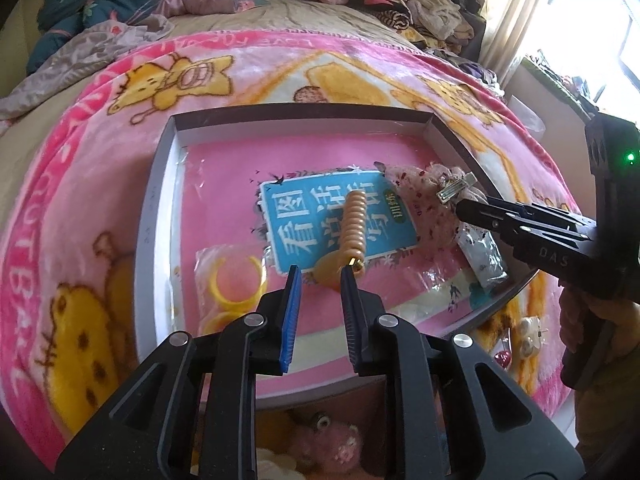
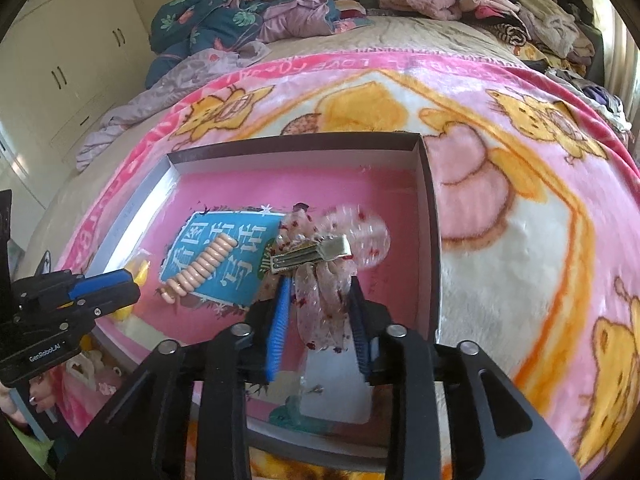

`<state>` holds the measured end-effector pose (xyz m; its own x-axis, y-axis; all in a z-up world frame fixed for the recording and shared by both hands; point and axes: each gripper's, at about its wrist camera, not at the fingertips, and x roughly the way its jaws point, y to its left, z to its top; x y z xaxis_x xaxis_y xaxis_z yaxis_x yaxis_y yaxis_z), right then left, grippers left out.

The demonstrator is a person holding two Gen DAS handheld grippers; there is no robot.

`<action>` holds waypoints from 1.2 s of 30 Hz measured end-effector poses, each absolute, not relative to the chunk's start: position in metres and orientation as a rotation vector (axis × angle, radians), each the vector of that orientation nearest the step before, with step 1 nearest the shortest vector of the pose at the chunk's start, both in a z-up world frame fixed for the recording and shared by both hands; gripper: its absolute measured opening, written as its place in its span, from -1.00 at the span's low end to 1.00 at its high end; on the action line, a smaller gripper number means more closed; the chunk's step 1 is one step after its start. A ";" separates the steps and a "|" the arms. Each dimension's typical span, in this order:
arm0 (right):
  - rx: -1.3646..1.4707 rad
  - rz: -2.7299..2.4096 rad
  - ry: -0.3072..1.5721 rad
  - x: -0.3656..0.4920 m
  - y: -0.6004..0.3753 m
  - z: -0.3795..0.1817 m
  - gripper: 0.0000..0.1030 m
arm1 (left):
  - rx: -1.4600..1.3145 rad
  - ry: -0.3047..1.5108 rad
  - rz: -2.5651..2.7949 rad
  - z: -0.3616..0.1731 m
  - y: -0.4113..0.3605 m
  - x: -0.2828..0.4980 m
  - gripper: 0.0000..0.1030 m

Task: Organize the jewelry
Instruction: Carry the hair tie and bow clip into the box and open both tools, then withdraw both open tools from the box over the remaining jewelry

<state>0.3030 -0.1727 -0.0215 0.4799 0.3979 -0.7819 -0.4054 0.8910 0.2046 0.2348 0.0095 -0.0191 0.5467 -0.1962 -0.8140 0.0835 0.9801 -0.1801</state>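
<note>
Nearest the right wrist camera, the right claw (image 2: pixel 320 312) is seen with its blue-padded fingers (image 2: pixel 278 320) set on either side of a sheer pink floral fabric bow with a silver metal alligator clip (image 2: pixel 320 256). The fabric hangs between the pads, but whether it is truly pinched cannot be told; the jaws stand partly apart. The bow is held over the right part of a shallow grey-walled cardboard box with a pink floor (image 2: pixel 424 200), which lies on a pink cartoon-printed fleece blanket (image 2: pixel 520 220) on the bed.

The step in hand is judged to be the placing of the bow clip into the box. A lowering onto the bare pink floor on the right and a release are called for next.

The left claw (image 1: pixel 320 272) is open and empty, its tips poised just near of a peach coiled spiral hair tie (image 1: pixel 354 220) resting on a blue card printed with white characters (image 1: pixel 336 220). A packet of yellow plastic rings (image 1: pixel 236 276) lies at the left.
</note>
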 end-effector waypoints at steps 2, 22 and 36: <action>-0.002 0.484 0.947 0.299 -0.173 -0.020 -0.31 | -0.123 0.976 -0.165 -0.017 0.012 0.232 -0.68; 0.021 0.420 0.823 0.246 -0.188 0.031 0.43 | -0.158 0.906 -0.137 0.015 0.039 0.193 0.11; 0.001 0.432 0.757 0.196 -0.183 0.056 0.57 | -0.199 0.827 -0.121 0.037 0.054 0.152 0.52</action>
